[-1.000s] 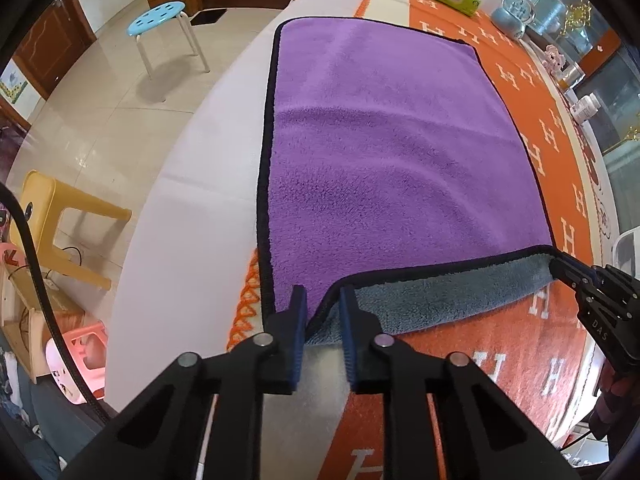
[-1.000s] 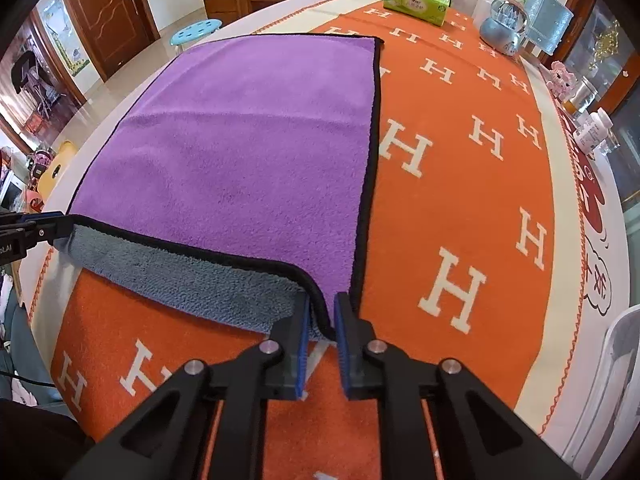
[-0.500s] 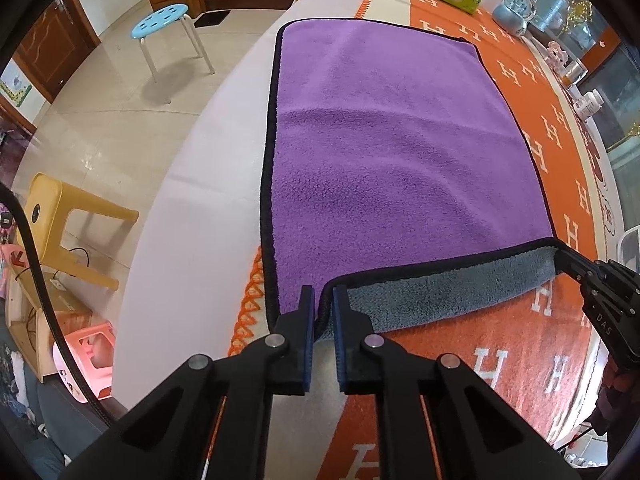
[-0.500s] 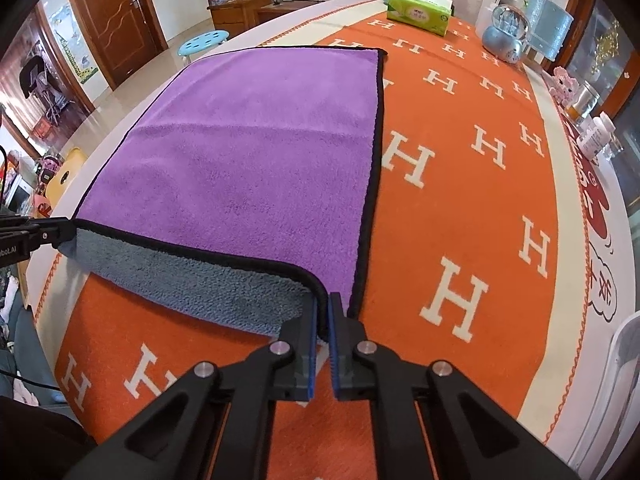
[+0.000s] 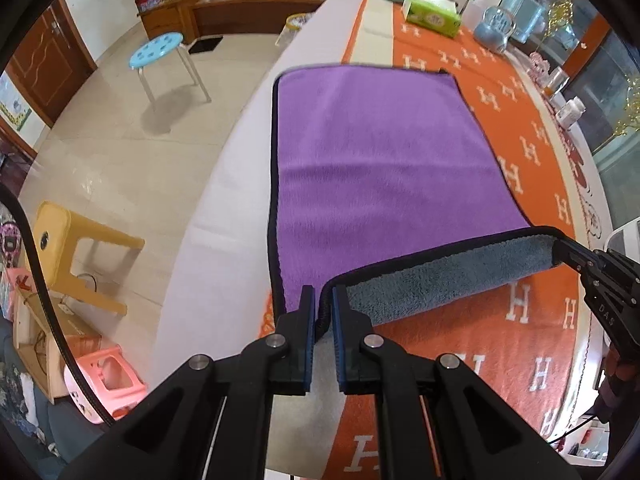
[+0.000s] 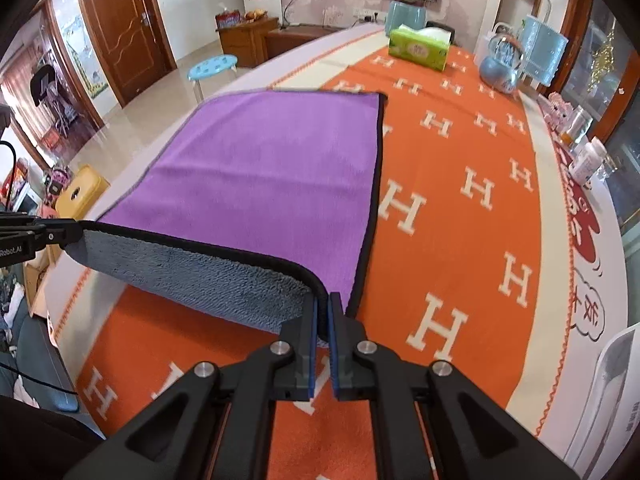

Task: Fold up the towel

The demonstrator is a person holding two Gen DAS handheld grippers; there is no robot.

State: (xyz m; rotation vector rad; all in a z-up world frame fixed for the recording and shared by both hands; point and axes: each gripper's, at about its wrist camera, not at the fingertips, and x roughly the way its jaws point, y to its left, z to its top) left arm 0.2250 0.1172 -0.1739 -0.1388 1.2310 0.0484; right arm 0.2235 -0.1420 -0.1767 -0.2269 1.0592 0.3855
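Left-wrist view shows left gripper (image 5: 321,302) and right gripper (image 6: 323,306) each pinching a near corner of the purple, grey-backed, black-edged microfibre towel (image 5: 380,168), lifted mid-fold; next, carry both toward 12 o'clock evenly.

Readable text in the shots

The orange woven tablecloth (image 6: 460,248) repeats a white "H" all over. "DAS" sits on the right gripper (image 5: 560,249) body in the left view; "Robot.AI" on the left gripper (image 6: 76,236) body in the right view.
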